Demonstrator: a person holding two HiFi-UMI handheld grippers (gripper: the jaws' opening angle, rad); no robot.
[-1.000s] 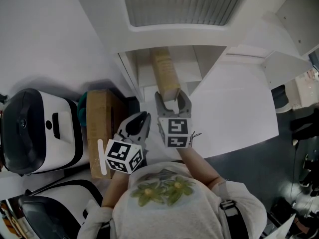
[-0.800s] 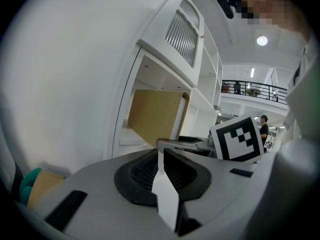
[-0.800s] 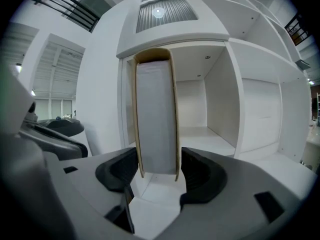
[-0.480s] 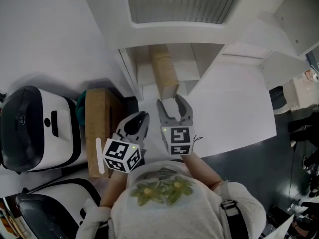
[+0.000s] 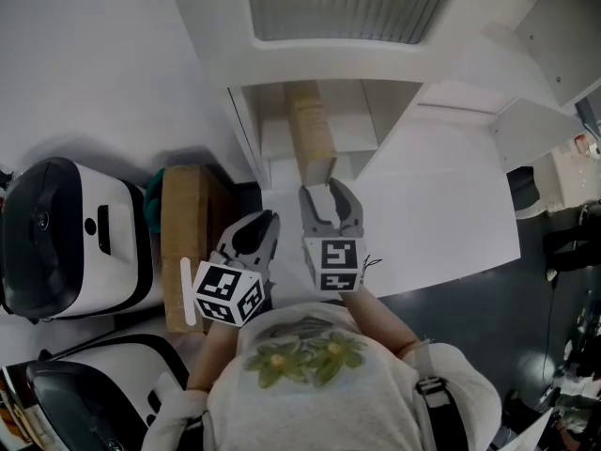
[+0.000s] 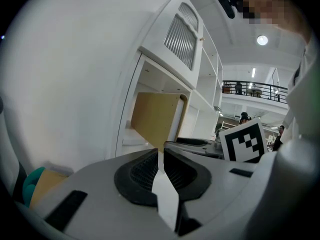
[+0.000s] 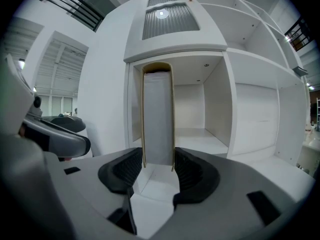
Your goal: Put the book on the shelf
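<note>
The tan-covered book [image 5: 310, 130] stands upright on its edge in the white shelf compartment [image 5: 371, 111], pages toward me [image 7: 158, 119]. My right gripper [image 5: 330, 195] sits just in front of it. Its jaws are closing, and the book's near edge lies right at their tips [image 7: 158, 161] with a sliver of space on each side, so the pads do not press it. My left gripper [image 5: 261, 225] hangs lower left of the shelf, jaws together and empty [image 6: 161, 156]. The left gripper view shows the book [image 6: 155, 119] from the side.
A cardboard box [image 5: 183, 242] with something teal [image 5: 155, 191] behind it stands left of the shelf unit. Two white-and-black machines [image 5: 66, 242] [image 5: 94, 393] fill the far left. A white ledge [image 5: 441, 205] runs right of the compartment, with more shelving [image 7: 260, 119] beyond.
My right gripper has drawn back a little from the book, which stays standing in the compartment. The left gripper has hardly moved.
</note>
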